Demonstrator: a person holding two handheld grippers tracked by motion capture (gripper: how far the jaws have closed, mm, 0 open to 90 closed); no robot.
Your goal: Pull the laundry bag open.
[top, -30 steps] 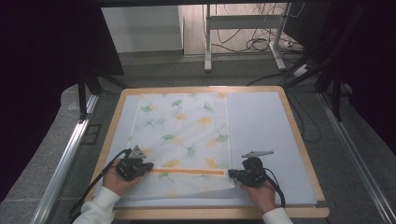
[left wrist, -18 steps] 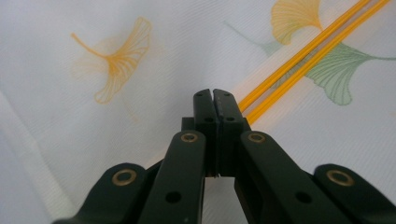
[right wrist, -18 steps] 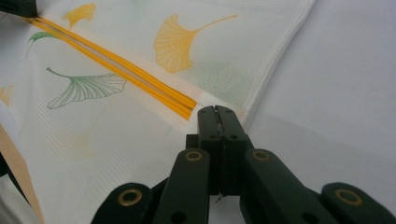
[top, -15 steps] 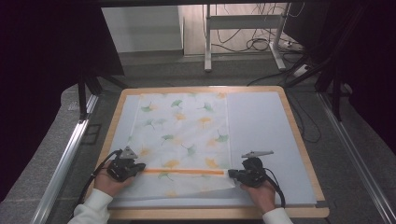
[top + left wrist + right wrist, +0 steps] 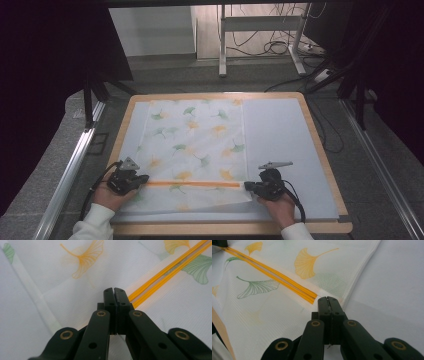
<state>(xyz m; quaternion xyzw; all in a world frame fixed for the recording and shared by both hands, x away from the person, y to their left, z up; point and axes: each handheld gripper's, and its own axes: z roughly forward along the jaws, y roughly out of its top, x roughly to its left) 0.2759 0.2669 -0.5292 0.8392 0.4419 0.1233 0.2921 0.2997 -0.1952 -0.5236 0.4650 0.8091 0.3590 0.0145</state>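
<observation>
High view: mesh bag point(image 5: 195, 150) lies flat on table point(image 5: 280, 135), orange zipper point(image 5: 192, 184) spanning between left gripper point(image 5: 142, 180) and right gripper point(image 5: 248, 186). Both jaws pressed together at zipper ends. Risk: thin mesh slips or bunches if pulled unevenly. Whether a slider or cloth is pinched is hidden

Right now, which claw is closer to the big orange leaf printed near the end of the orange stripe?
Right. The right claw sits just below the orange ginkgo leaf; the left claw is at the orange stripe's far end.
</observation>
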